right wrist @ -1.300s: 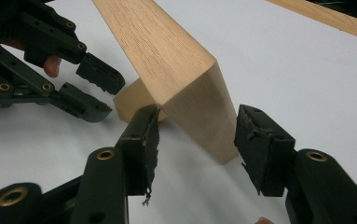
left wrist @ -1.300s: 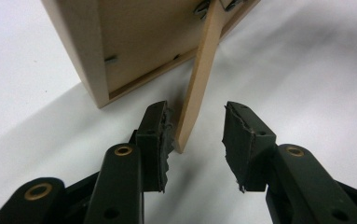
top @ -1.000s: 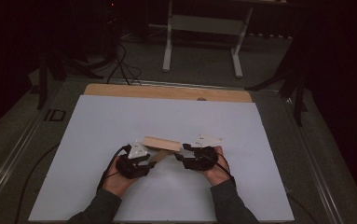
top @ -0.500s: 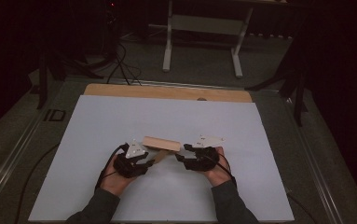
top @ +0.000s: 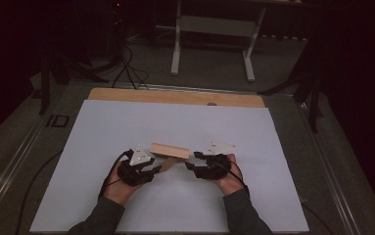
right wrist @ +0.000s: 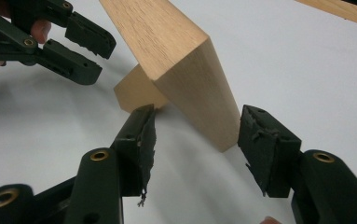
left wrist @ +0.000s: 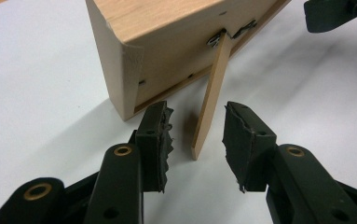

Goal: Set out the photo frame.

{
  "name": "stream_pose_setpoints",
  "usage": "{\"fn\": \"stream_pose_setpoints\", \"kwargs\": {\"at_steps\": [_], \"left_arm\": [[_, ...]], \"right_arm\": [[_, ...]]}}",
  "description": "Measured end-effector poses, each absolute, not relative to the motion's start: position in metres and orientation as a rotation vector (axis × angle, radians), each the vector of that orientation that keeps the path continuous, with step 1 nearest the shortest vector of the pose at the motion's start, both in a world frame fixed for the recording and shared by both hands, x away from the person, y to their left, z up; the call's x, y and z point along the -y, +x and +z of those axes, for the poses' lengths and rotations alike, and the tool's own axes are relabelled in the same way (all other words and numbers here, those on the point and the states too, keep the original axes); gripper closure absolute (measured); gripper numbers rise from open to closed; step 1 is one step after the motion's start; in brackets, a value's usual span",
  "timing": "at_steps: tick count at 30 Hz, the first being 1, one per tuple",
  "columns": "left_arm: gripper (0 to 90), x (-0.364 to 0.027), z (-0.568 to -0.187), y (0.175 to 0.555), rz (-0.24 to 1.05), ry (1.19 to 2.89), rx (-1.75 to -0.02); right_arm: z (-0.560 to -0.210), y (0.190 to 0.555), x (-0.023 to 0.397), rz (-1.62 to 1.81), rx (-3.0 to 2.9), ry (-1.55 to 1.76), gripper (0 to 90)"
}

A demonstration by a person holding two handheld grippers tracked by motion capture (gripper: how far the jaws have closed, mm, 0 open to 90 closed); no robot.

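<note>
Counter (top: 126, 122) under a white sheet, high view: wood block (top: 169, 150) sits near the middle, between both hands. Left claw (top: 159, 165) points at its left end, right claw (top: 191, 161) at its right end, both close to the block. Thin flap (top: 168, 164) sticks out under the block toward the left claw.

Left gripper view: left claw (left wrist: 195, 133) partly open, jaws either side of the flap's (left wrist: 211, 100) free tip, a gap on each side, pads not pressing. Flap hangs from a small metal hinge (left wrist: 223, 35) on the block's (left wrist: 167, 51) underside; block is tilted, its near corner just beyond the left jaw. Right claw's tip (left wrist: 339, 14) shows top right.

Right gripper view: right claw (right wrist: 197, 140) partly open, straddling the block's (right wrist: 185, 70) near end. Right pad just beside the block's corner, left pad close to the other face; contact can't be told, no firm grip seen. Left claw (right wrist: 80, 44) open at upper left, beside the block.
</note>
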State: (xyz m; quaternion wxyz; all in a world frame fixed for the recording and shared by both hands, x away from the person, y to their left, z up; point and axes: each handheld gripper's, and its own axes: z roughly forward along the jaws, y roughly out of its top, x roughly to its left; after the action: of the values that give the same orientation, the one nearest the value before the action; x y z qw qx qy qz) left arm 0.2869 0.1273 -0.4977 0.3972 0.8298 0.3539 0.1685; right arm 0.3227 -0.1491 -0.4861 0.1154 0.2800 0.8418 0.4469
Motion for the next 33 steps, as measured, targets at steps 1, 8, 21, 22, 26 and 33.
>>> {"fn": "stream_pose_setpoints", "kwargs": {"at_steps": [1,8,21,22,26,33], "left_arm": [[60.0,-0.127,-0.497,0.287,0.426,2.098,-0.900],[60.5,-0.128,-0.495,0.286,0.436,2.089,-0.894],[66.7,-0.129,-0.492,0.284,0.468,2.071,-0.893],[67.8,-0.129,-0.491,0.283,0.473,2.071,-0.894],[70.2,-0.128,-0.491,0.283,0.484,2.071,-0.888],[75.4,-0.126,-0.491,0.284,0.494,2.064,-0.904]], "right_arm": [[-0.486,0.323,0.150,1.310,-2.470,0.822,45.7],[-0.489,0.324,0.154,1.301,-2.483,0.825,46.1],[-0.494,0.328,0.159,1.255,-2.482,0.865,52.2],[-0.494,0.328,0.159,1.252,-2.478,0.868,54.9],[-0.494,0.328,0.161,1.255,-2.473,0.872,62.8],[-0.491,0.331,0.162,1.264,-2.406,0.909,76.7]]}}
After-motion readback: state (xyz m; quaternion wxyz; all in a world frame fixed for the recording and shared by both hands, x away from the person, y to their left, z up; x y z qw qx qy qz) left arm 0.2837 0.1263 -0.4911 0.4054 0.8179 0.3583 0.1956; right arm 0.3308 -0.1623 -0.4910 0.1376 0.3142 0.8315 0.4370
